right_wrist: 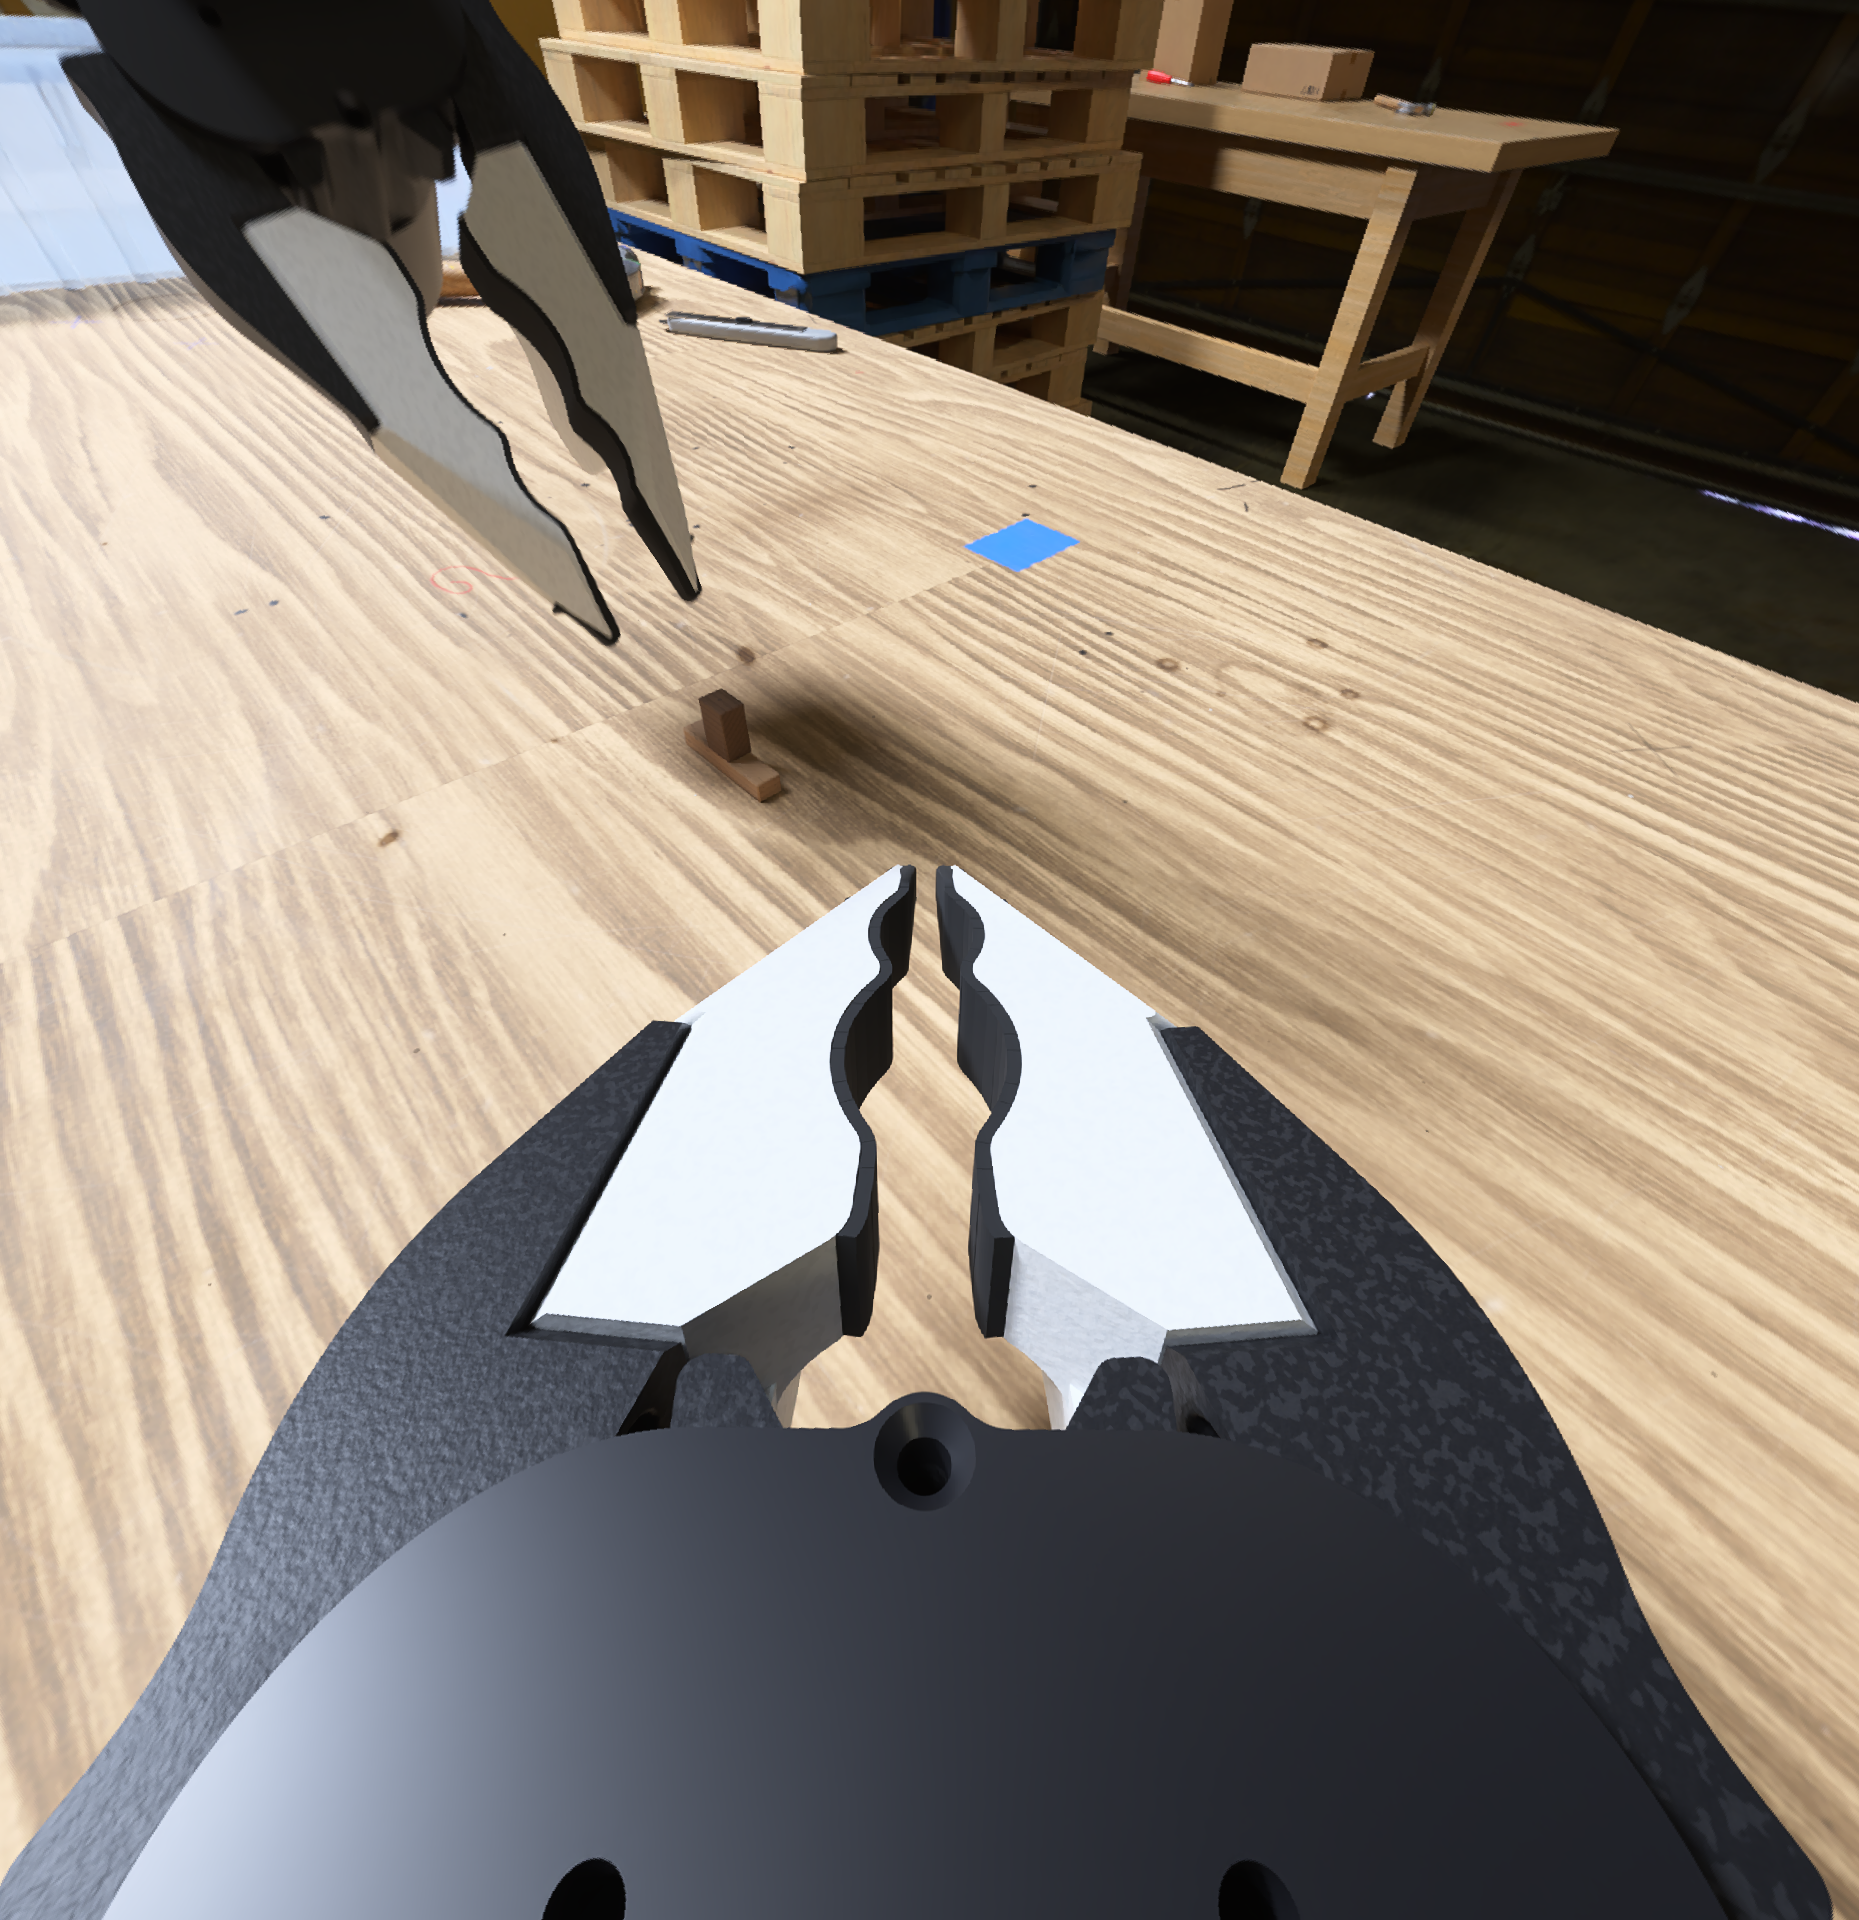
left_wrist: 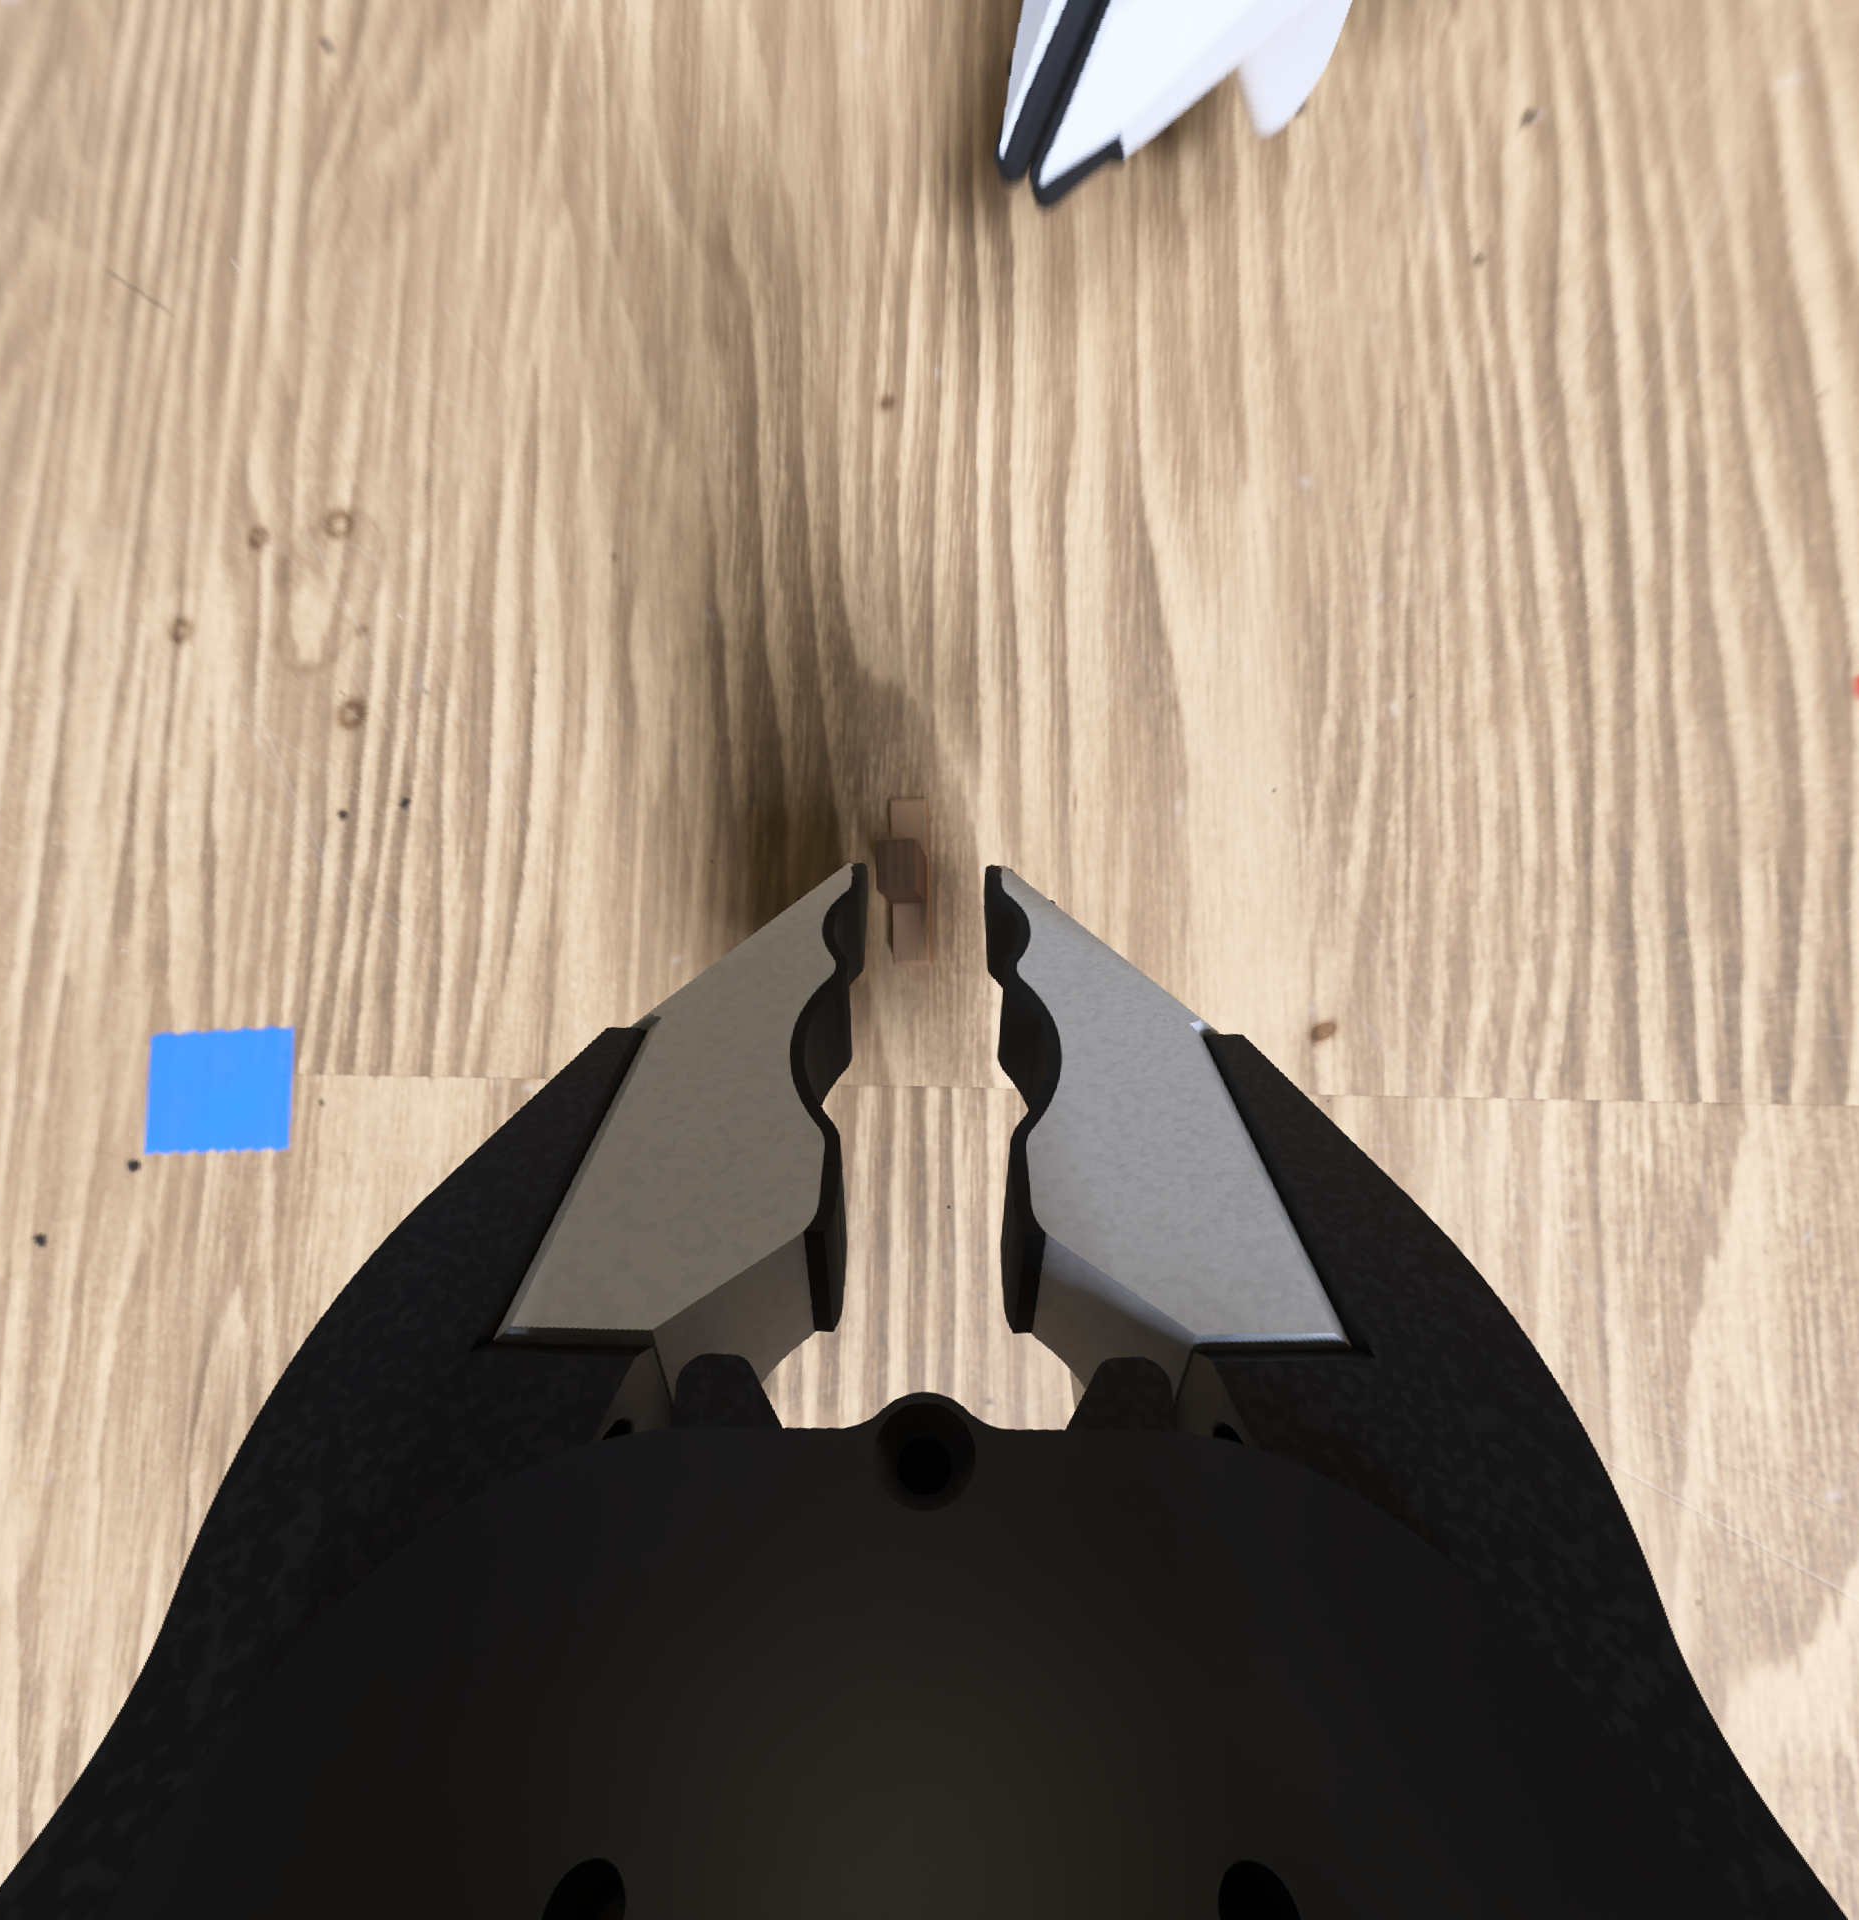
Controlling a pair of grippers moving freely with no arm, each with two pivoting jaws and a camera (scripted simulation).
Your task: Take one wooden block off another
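A small dark wooden block (right_wrist: pixel 724 724) stands on a flat lighter wooden block (right_wrist: pixel 748 774) on the wooden table. In the left wrist view the dark block (left_wrist: pixel 901 868) and the lighter block (left_wrist: pixel 909 935) show from above, just between my fingertips. My left gripper (left_wrist: pixel 925 878) is open and empty and hovers above the pair. It also shows in the right wrist view (right_wrist: pixel 644 611), up and to the left of the blocks. My right gripper (right_wrist: pixel 927 878) is shut and empty, low over the table and short of the blocks. It shows white at the top of the left wrist view (left_wrist: pixel 1050 156).
A blue square patch (right_wrist: pixel 1021 544) lies flat on the table beyond the blocks and also shows in the left wrist view (left_wrist: pixel 218 1091). A grey utility knife (right_wrist: pixel 750 330) lies near the far table edge. Stacked pallets (right_wrist: pixel 852 156) and a workbench (right_wrist: pixel 1372 145) stand beyond it.
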